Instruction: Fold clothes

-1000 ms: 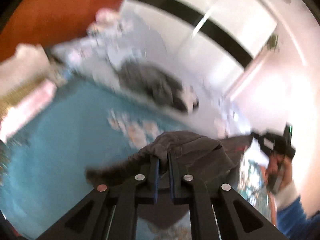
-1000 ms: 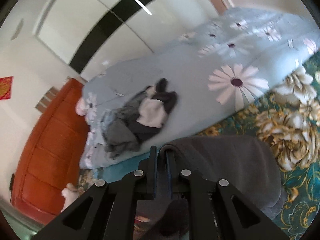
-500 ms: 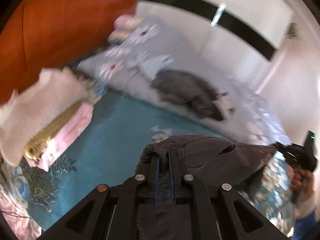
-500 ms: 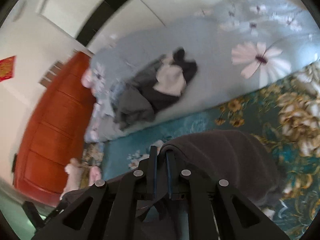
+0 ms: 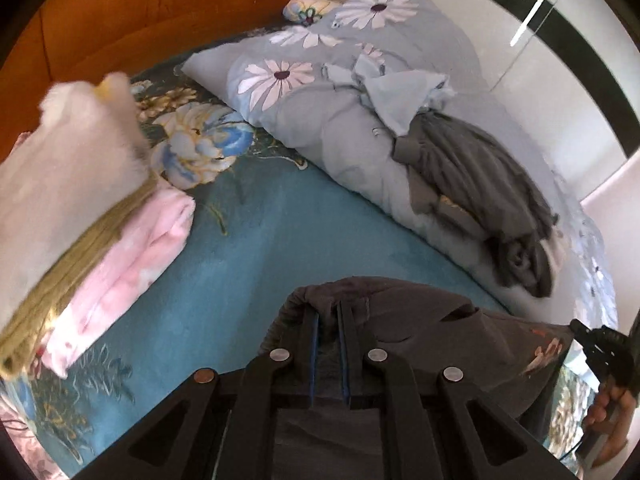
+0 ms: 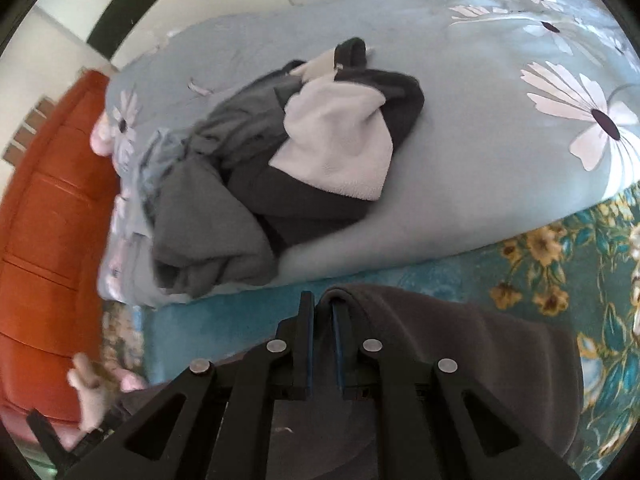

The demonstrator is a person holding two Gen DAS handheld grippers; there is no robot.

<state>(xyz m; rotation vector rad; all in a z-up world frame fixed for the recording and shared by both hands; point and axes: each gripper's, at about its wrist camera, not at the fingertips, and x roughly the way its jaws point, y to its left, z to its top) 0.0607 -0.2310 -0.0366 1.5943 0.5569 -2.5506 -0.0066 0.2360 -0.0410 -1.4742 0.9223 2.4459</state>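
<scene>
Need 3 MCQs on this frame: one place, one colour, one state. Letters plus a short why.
1. Where is the folded stack?
A. on the teal bedspread
B. on the grey duvet
C. on the floor

2. Colour of the headboard?
A. white
B. orange-brown
C. black

3. State of the left hand-held gripper?
A. wide open, empty
B. shut on the dark garment
C. out of view

A: the stack rests on the bedspread. B: the panels look orange-brown. B: cloth sits pinched between the fingers.

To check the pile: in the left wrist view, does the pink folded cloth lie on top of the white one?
No, the pink folded cloth lies at the bottom, under the white one.
</scene>
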